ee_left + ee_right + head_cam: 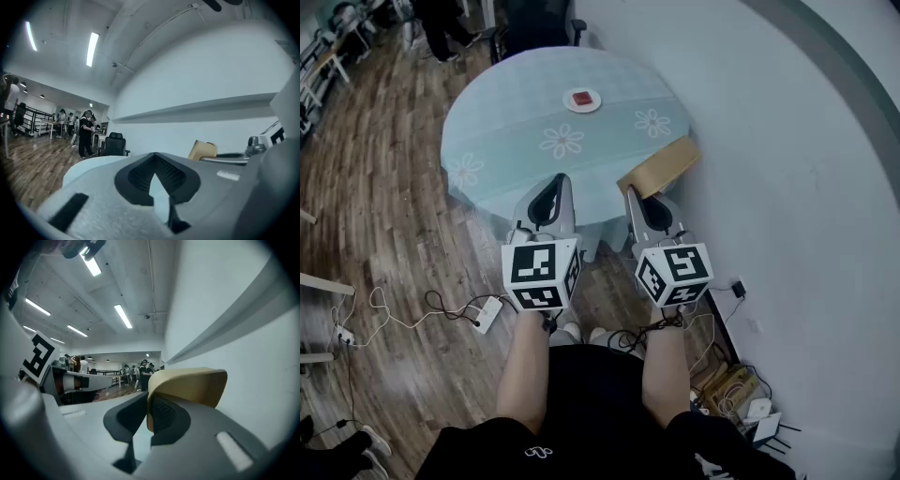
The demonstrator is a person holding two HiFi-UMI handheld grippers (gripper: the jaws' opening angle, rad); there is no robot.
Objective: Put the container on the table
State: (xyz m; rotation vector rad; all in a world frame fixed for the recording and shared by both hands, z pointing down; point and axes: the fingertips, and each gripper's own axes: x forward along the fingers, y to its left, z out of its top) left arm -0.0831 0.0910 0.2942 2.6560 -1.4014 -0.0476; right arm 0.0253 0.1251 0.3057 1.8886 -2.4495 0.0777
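You hold your left hand-held gripper point(555, 187) and right hand-held gripper point(635, 197) at the near edge of the round counter point(506, 141). Each has its jaws drawn together on nothing. The container point(582, 99), white with something red in it, sits on the counter's far side, well apart from both. A tan chair back point(659, 167) stands just beyond the right one.

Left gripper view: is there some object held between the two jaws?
No, the left gripper has its jaws close together with nothing between them; only the pale table shows behind.
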